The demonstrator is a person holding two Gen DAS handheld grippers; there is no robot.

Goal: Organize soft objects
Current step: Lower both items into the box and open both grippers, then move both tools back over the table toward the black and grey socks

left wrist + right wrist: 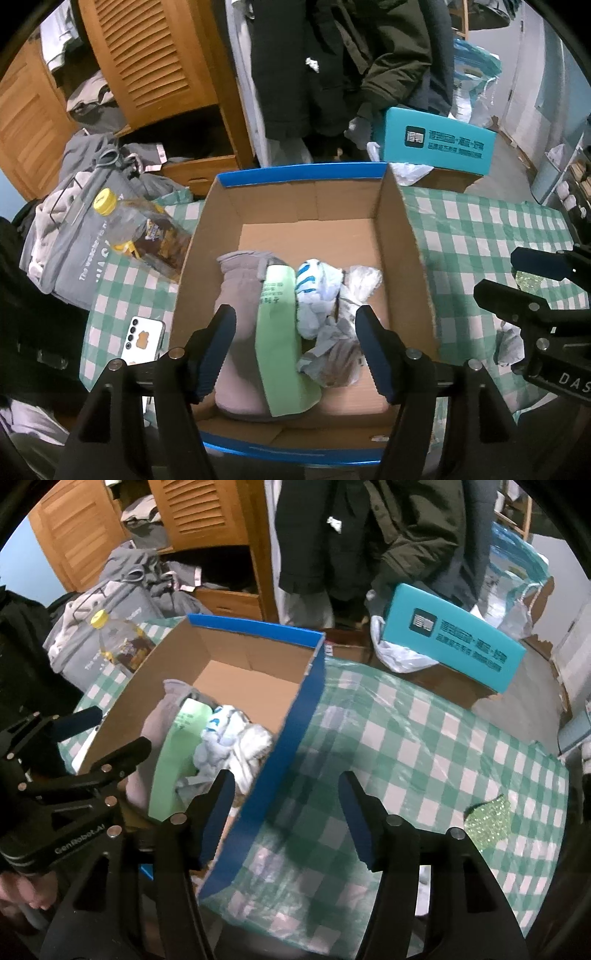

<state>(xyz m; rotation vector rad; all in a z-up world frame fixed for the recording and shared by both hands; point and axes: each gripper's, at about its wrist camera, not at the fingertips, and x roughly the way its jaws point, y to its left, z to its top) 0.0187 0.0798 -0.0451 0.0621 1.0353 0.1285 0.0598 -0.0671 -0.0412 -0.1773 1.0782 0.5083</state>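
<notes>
A cardboard box with a blue rim [303, 173] [295, 723] stands on the green checked tablecloth. In it lie a grey glove [240, 280] [173, 694], a light green pack [280, 332] [173, 753], a white and blue cloth [314, 291] [229, 734] and a crumpled grey plastic bag [332, 354]. My left gripper [295, 343] is open and empty above the box's near side. My right gripper [286, 812] is open and empty, straddling the box's right wall. A green glittery sponge [487, 819] lies on the cloth at the right.
A clear bottle with a yellow cap [140, 229] [118, 642] lies left of the box. A white phone [142, 341] lies at the front left. A teal box [436, 144] [454, 650] stands behind the table. Grey clothes [85, 214] are piled at left.
</notes>
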